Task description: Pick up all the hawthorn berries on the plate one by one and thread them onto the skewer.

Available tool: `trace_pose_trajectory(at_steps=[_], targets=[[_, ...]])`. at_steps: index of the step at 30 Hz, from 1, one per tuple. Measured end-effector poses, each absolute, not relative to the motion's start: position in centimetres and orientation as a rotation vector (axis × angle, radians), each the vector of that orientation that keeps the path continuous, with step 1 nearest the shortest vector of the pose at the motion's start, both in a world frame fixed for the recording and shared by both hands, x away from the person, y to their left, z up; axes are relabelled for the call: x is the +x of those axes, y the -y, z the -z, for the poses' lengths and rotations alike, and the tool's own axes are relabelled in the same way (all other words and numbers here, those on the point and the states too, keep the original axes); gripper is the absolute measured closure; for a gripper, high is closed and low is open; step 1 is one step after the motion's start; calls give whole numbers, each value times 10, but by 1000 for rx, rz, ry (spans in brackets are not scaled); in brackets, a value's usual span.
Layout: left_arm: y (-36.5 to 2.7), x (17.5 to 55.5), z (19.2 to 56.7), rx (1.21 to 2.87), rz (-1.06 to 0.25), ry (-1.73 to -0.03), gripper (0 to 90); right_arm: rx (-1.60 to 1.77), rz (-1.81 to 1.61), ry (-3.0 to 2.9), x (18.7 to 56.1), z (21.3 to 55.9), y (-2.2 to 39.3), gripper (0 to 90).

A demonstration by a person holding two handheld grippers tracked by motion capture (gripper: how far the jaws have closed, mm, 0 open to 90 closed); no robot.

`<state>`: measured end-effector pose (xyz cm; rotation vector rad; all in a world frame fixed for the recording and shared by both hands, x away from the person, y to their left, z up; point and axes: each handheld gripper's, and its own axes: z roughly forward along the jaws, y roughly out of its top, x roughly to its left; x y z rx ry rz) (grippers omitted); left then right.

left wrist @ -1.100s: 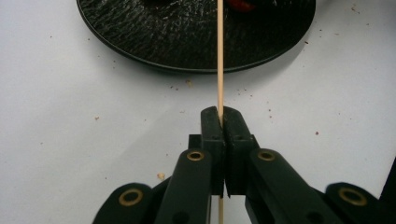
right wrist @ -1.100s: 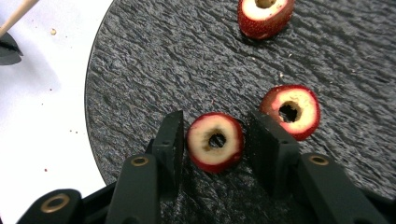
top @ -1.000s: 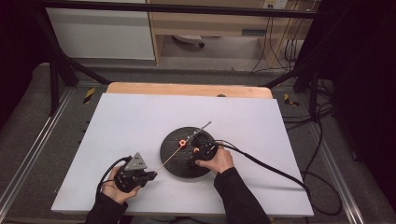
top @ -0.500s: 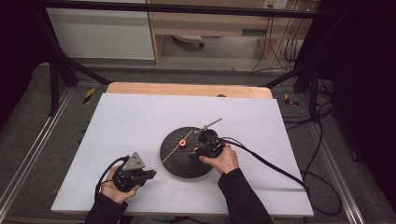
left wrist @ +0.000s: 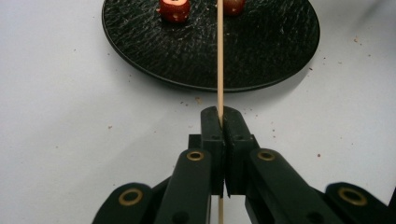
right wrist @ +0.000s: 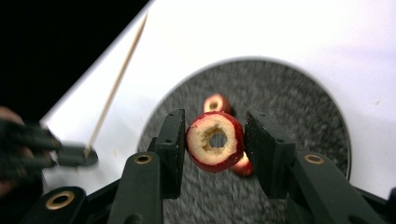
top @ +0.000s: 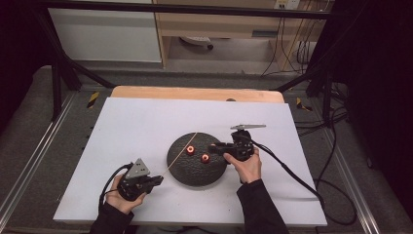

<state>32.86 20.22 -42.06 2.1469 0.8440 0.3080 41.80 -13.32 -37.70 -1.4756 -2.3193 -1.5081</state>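
Observation:
A black round plate (top: 185,170) lies on the white board with two red cored fruit pieces (top: 190,150) (top: 205,158) on it. My right gripper (top: 214,147) hovers over the plate's right side. In the right gripper view it (right wrist: 215,122) is shut on a third red fruit ring (right wrist: 215,144) held above the plate (right wrist: 299,121). My left gripper (top: 157,181) rests at the front left, shut on a thin wooden skewer (top: 180,152) that slants up over the plate's left edge. In the left gripper view the jaws (left wrist: 219,114) pinch the skewer (left wrist: 219,56), which points across the plate (left wrist: 261,51).
The white board (top: 146,122) covers a wooden table whose back edge (top: 195,93) shows behind it. A black cable (top: 292,175) trails from the right gripper across the board's right side. Metal frame rails run along both sides. Crumbs dot the board near the plate.
My right gripper has moved right and a little up, from over the plate's middle toward its right edge, with the fruit ring in it. The left gripper and skewer stayed put.

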Motion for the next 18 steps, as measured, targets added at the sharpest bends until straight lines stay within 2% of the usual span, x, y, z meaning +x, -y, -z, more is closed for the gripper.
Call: trace_pose_trajectory(at_steps=[18], targets=[[-189,321,428,2058,-272,-898,886,-1635,2023,1838,423,377,140,598]])
